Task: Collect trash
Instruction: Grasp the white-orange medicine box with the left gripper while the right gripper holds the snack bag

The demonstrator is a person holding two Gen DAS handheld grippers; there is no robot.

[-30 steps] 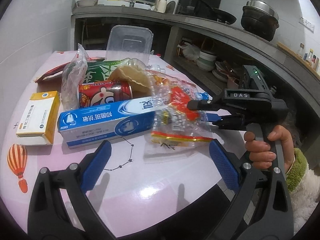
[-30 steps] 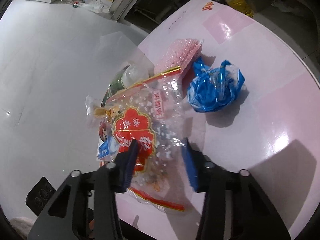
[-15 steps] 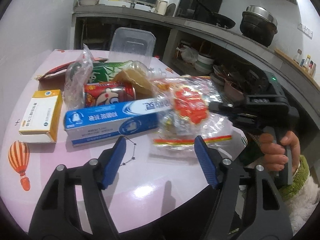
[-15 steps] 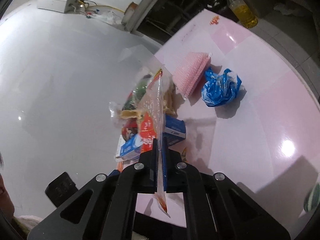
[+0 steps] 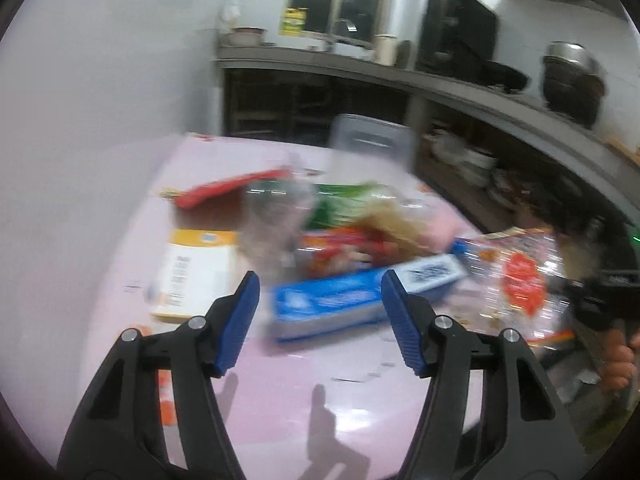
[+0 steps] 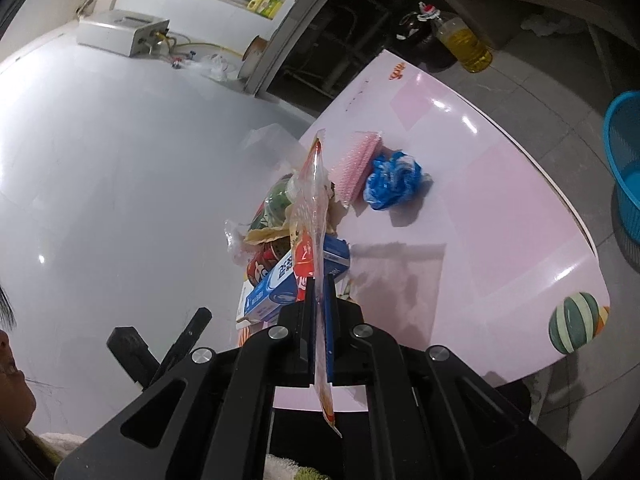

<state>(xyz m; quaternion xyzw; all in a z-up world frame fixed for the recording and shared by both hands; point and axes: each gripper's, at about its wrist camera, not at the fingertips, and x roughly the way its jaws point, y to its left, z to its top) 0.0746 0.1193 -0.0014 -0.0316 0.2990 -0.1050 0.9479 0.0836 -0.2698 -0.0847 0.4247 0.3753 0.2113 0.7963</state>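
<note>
My surface [image 6: 500,216] is glossy pink, set against a white wall in a kitchen. My right hand-held gripper [image 6: 319,300] pinches a clear snack bag [image 6: 310,208] edge-on above the surface, its long axis running away from me. My left hand-held gripper [image 5: 320,304] (closing, nothing between) faces the blue box [image 5: 344,300].

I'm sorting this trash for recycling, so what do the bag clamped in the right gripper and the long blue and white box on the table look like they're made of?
Clear red-printed bag: thin glossy plastic film; the clutter shows through it.
Long blue and white box: probably printed cardboard with a slight sheen; crisp folded edges.
</note>
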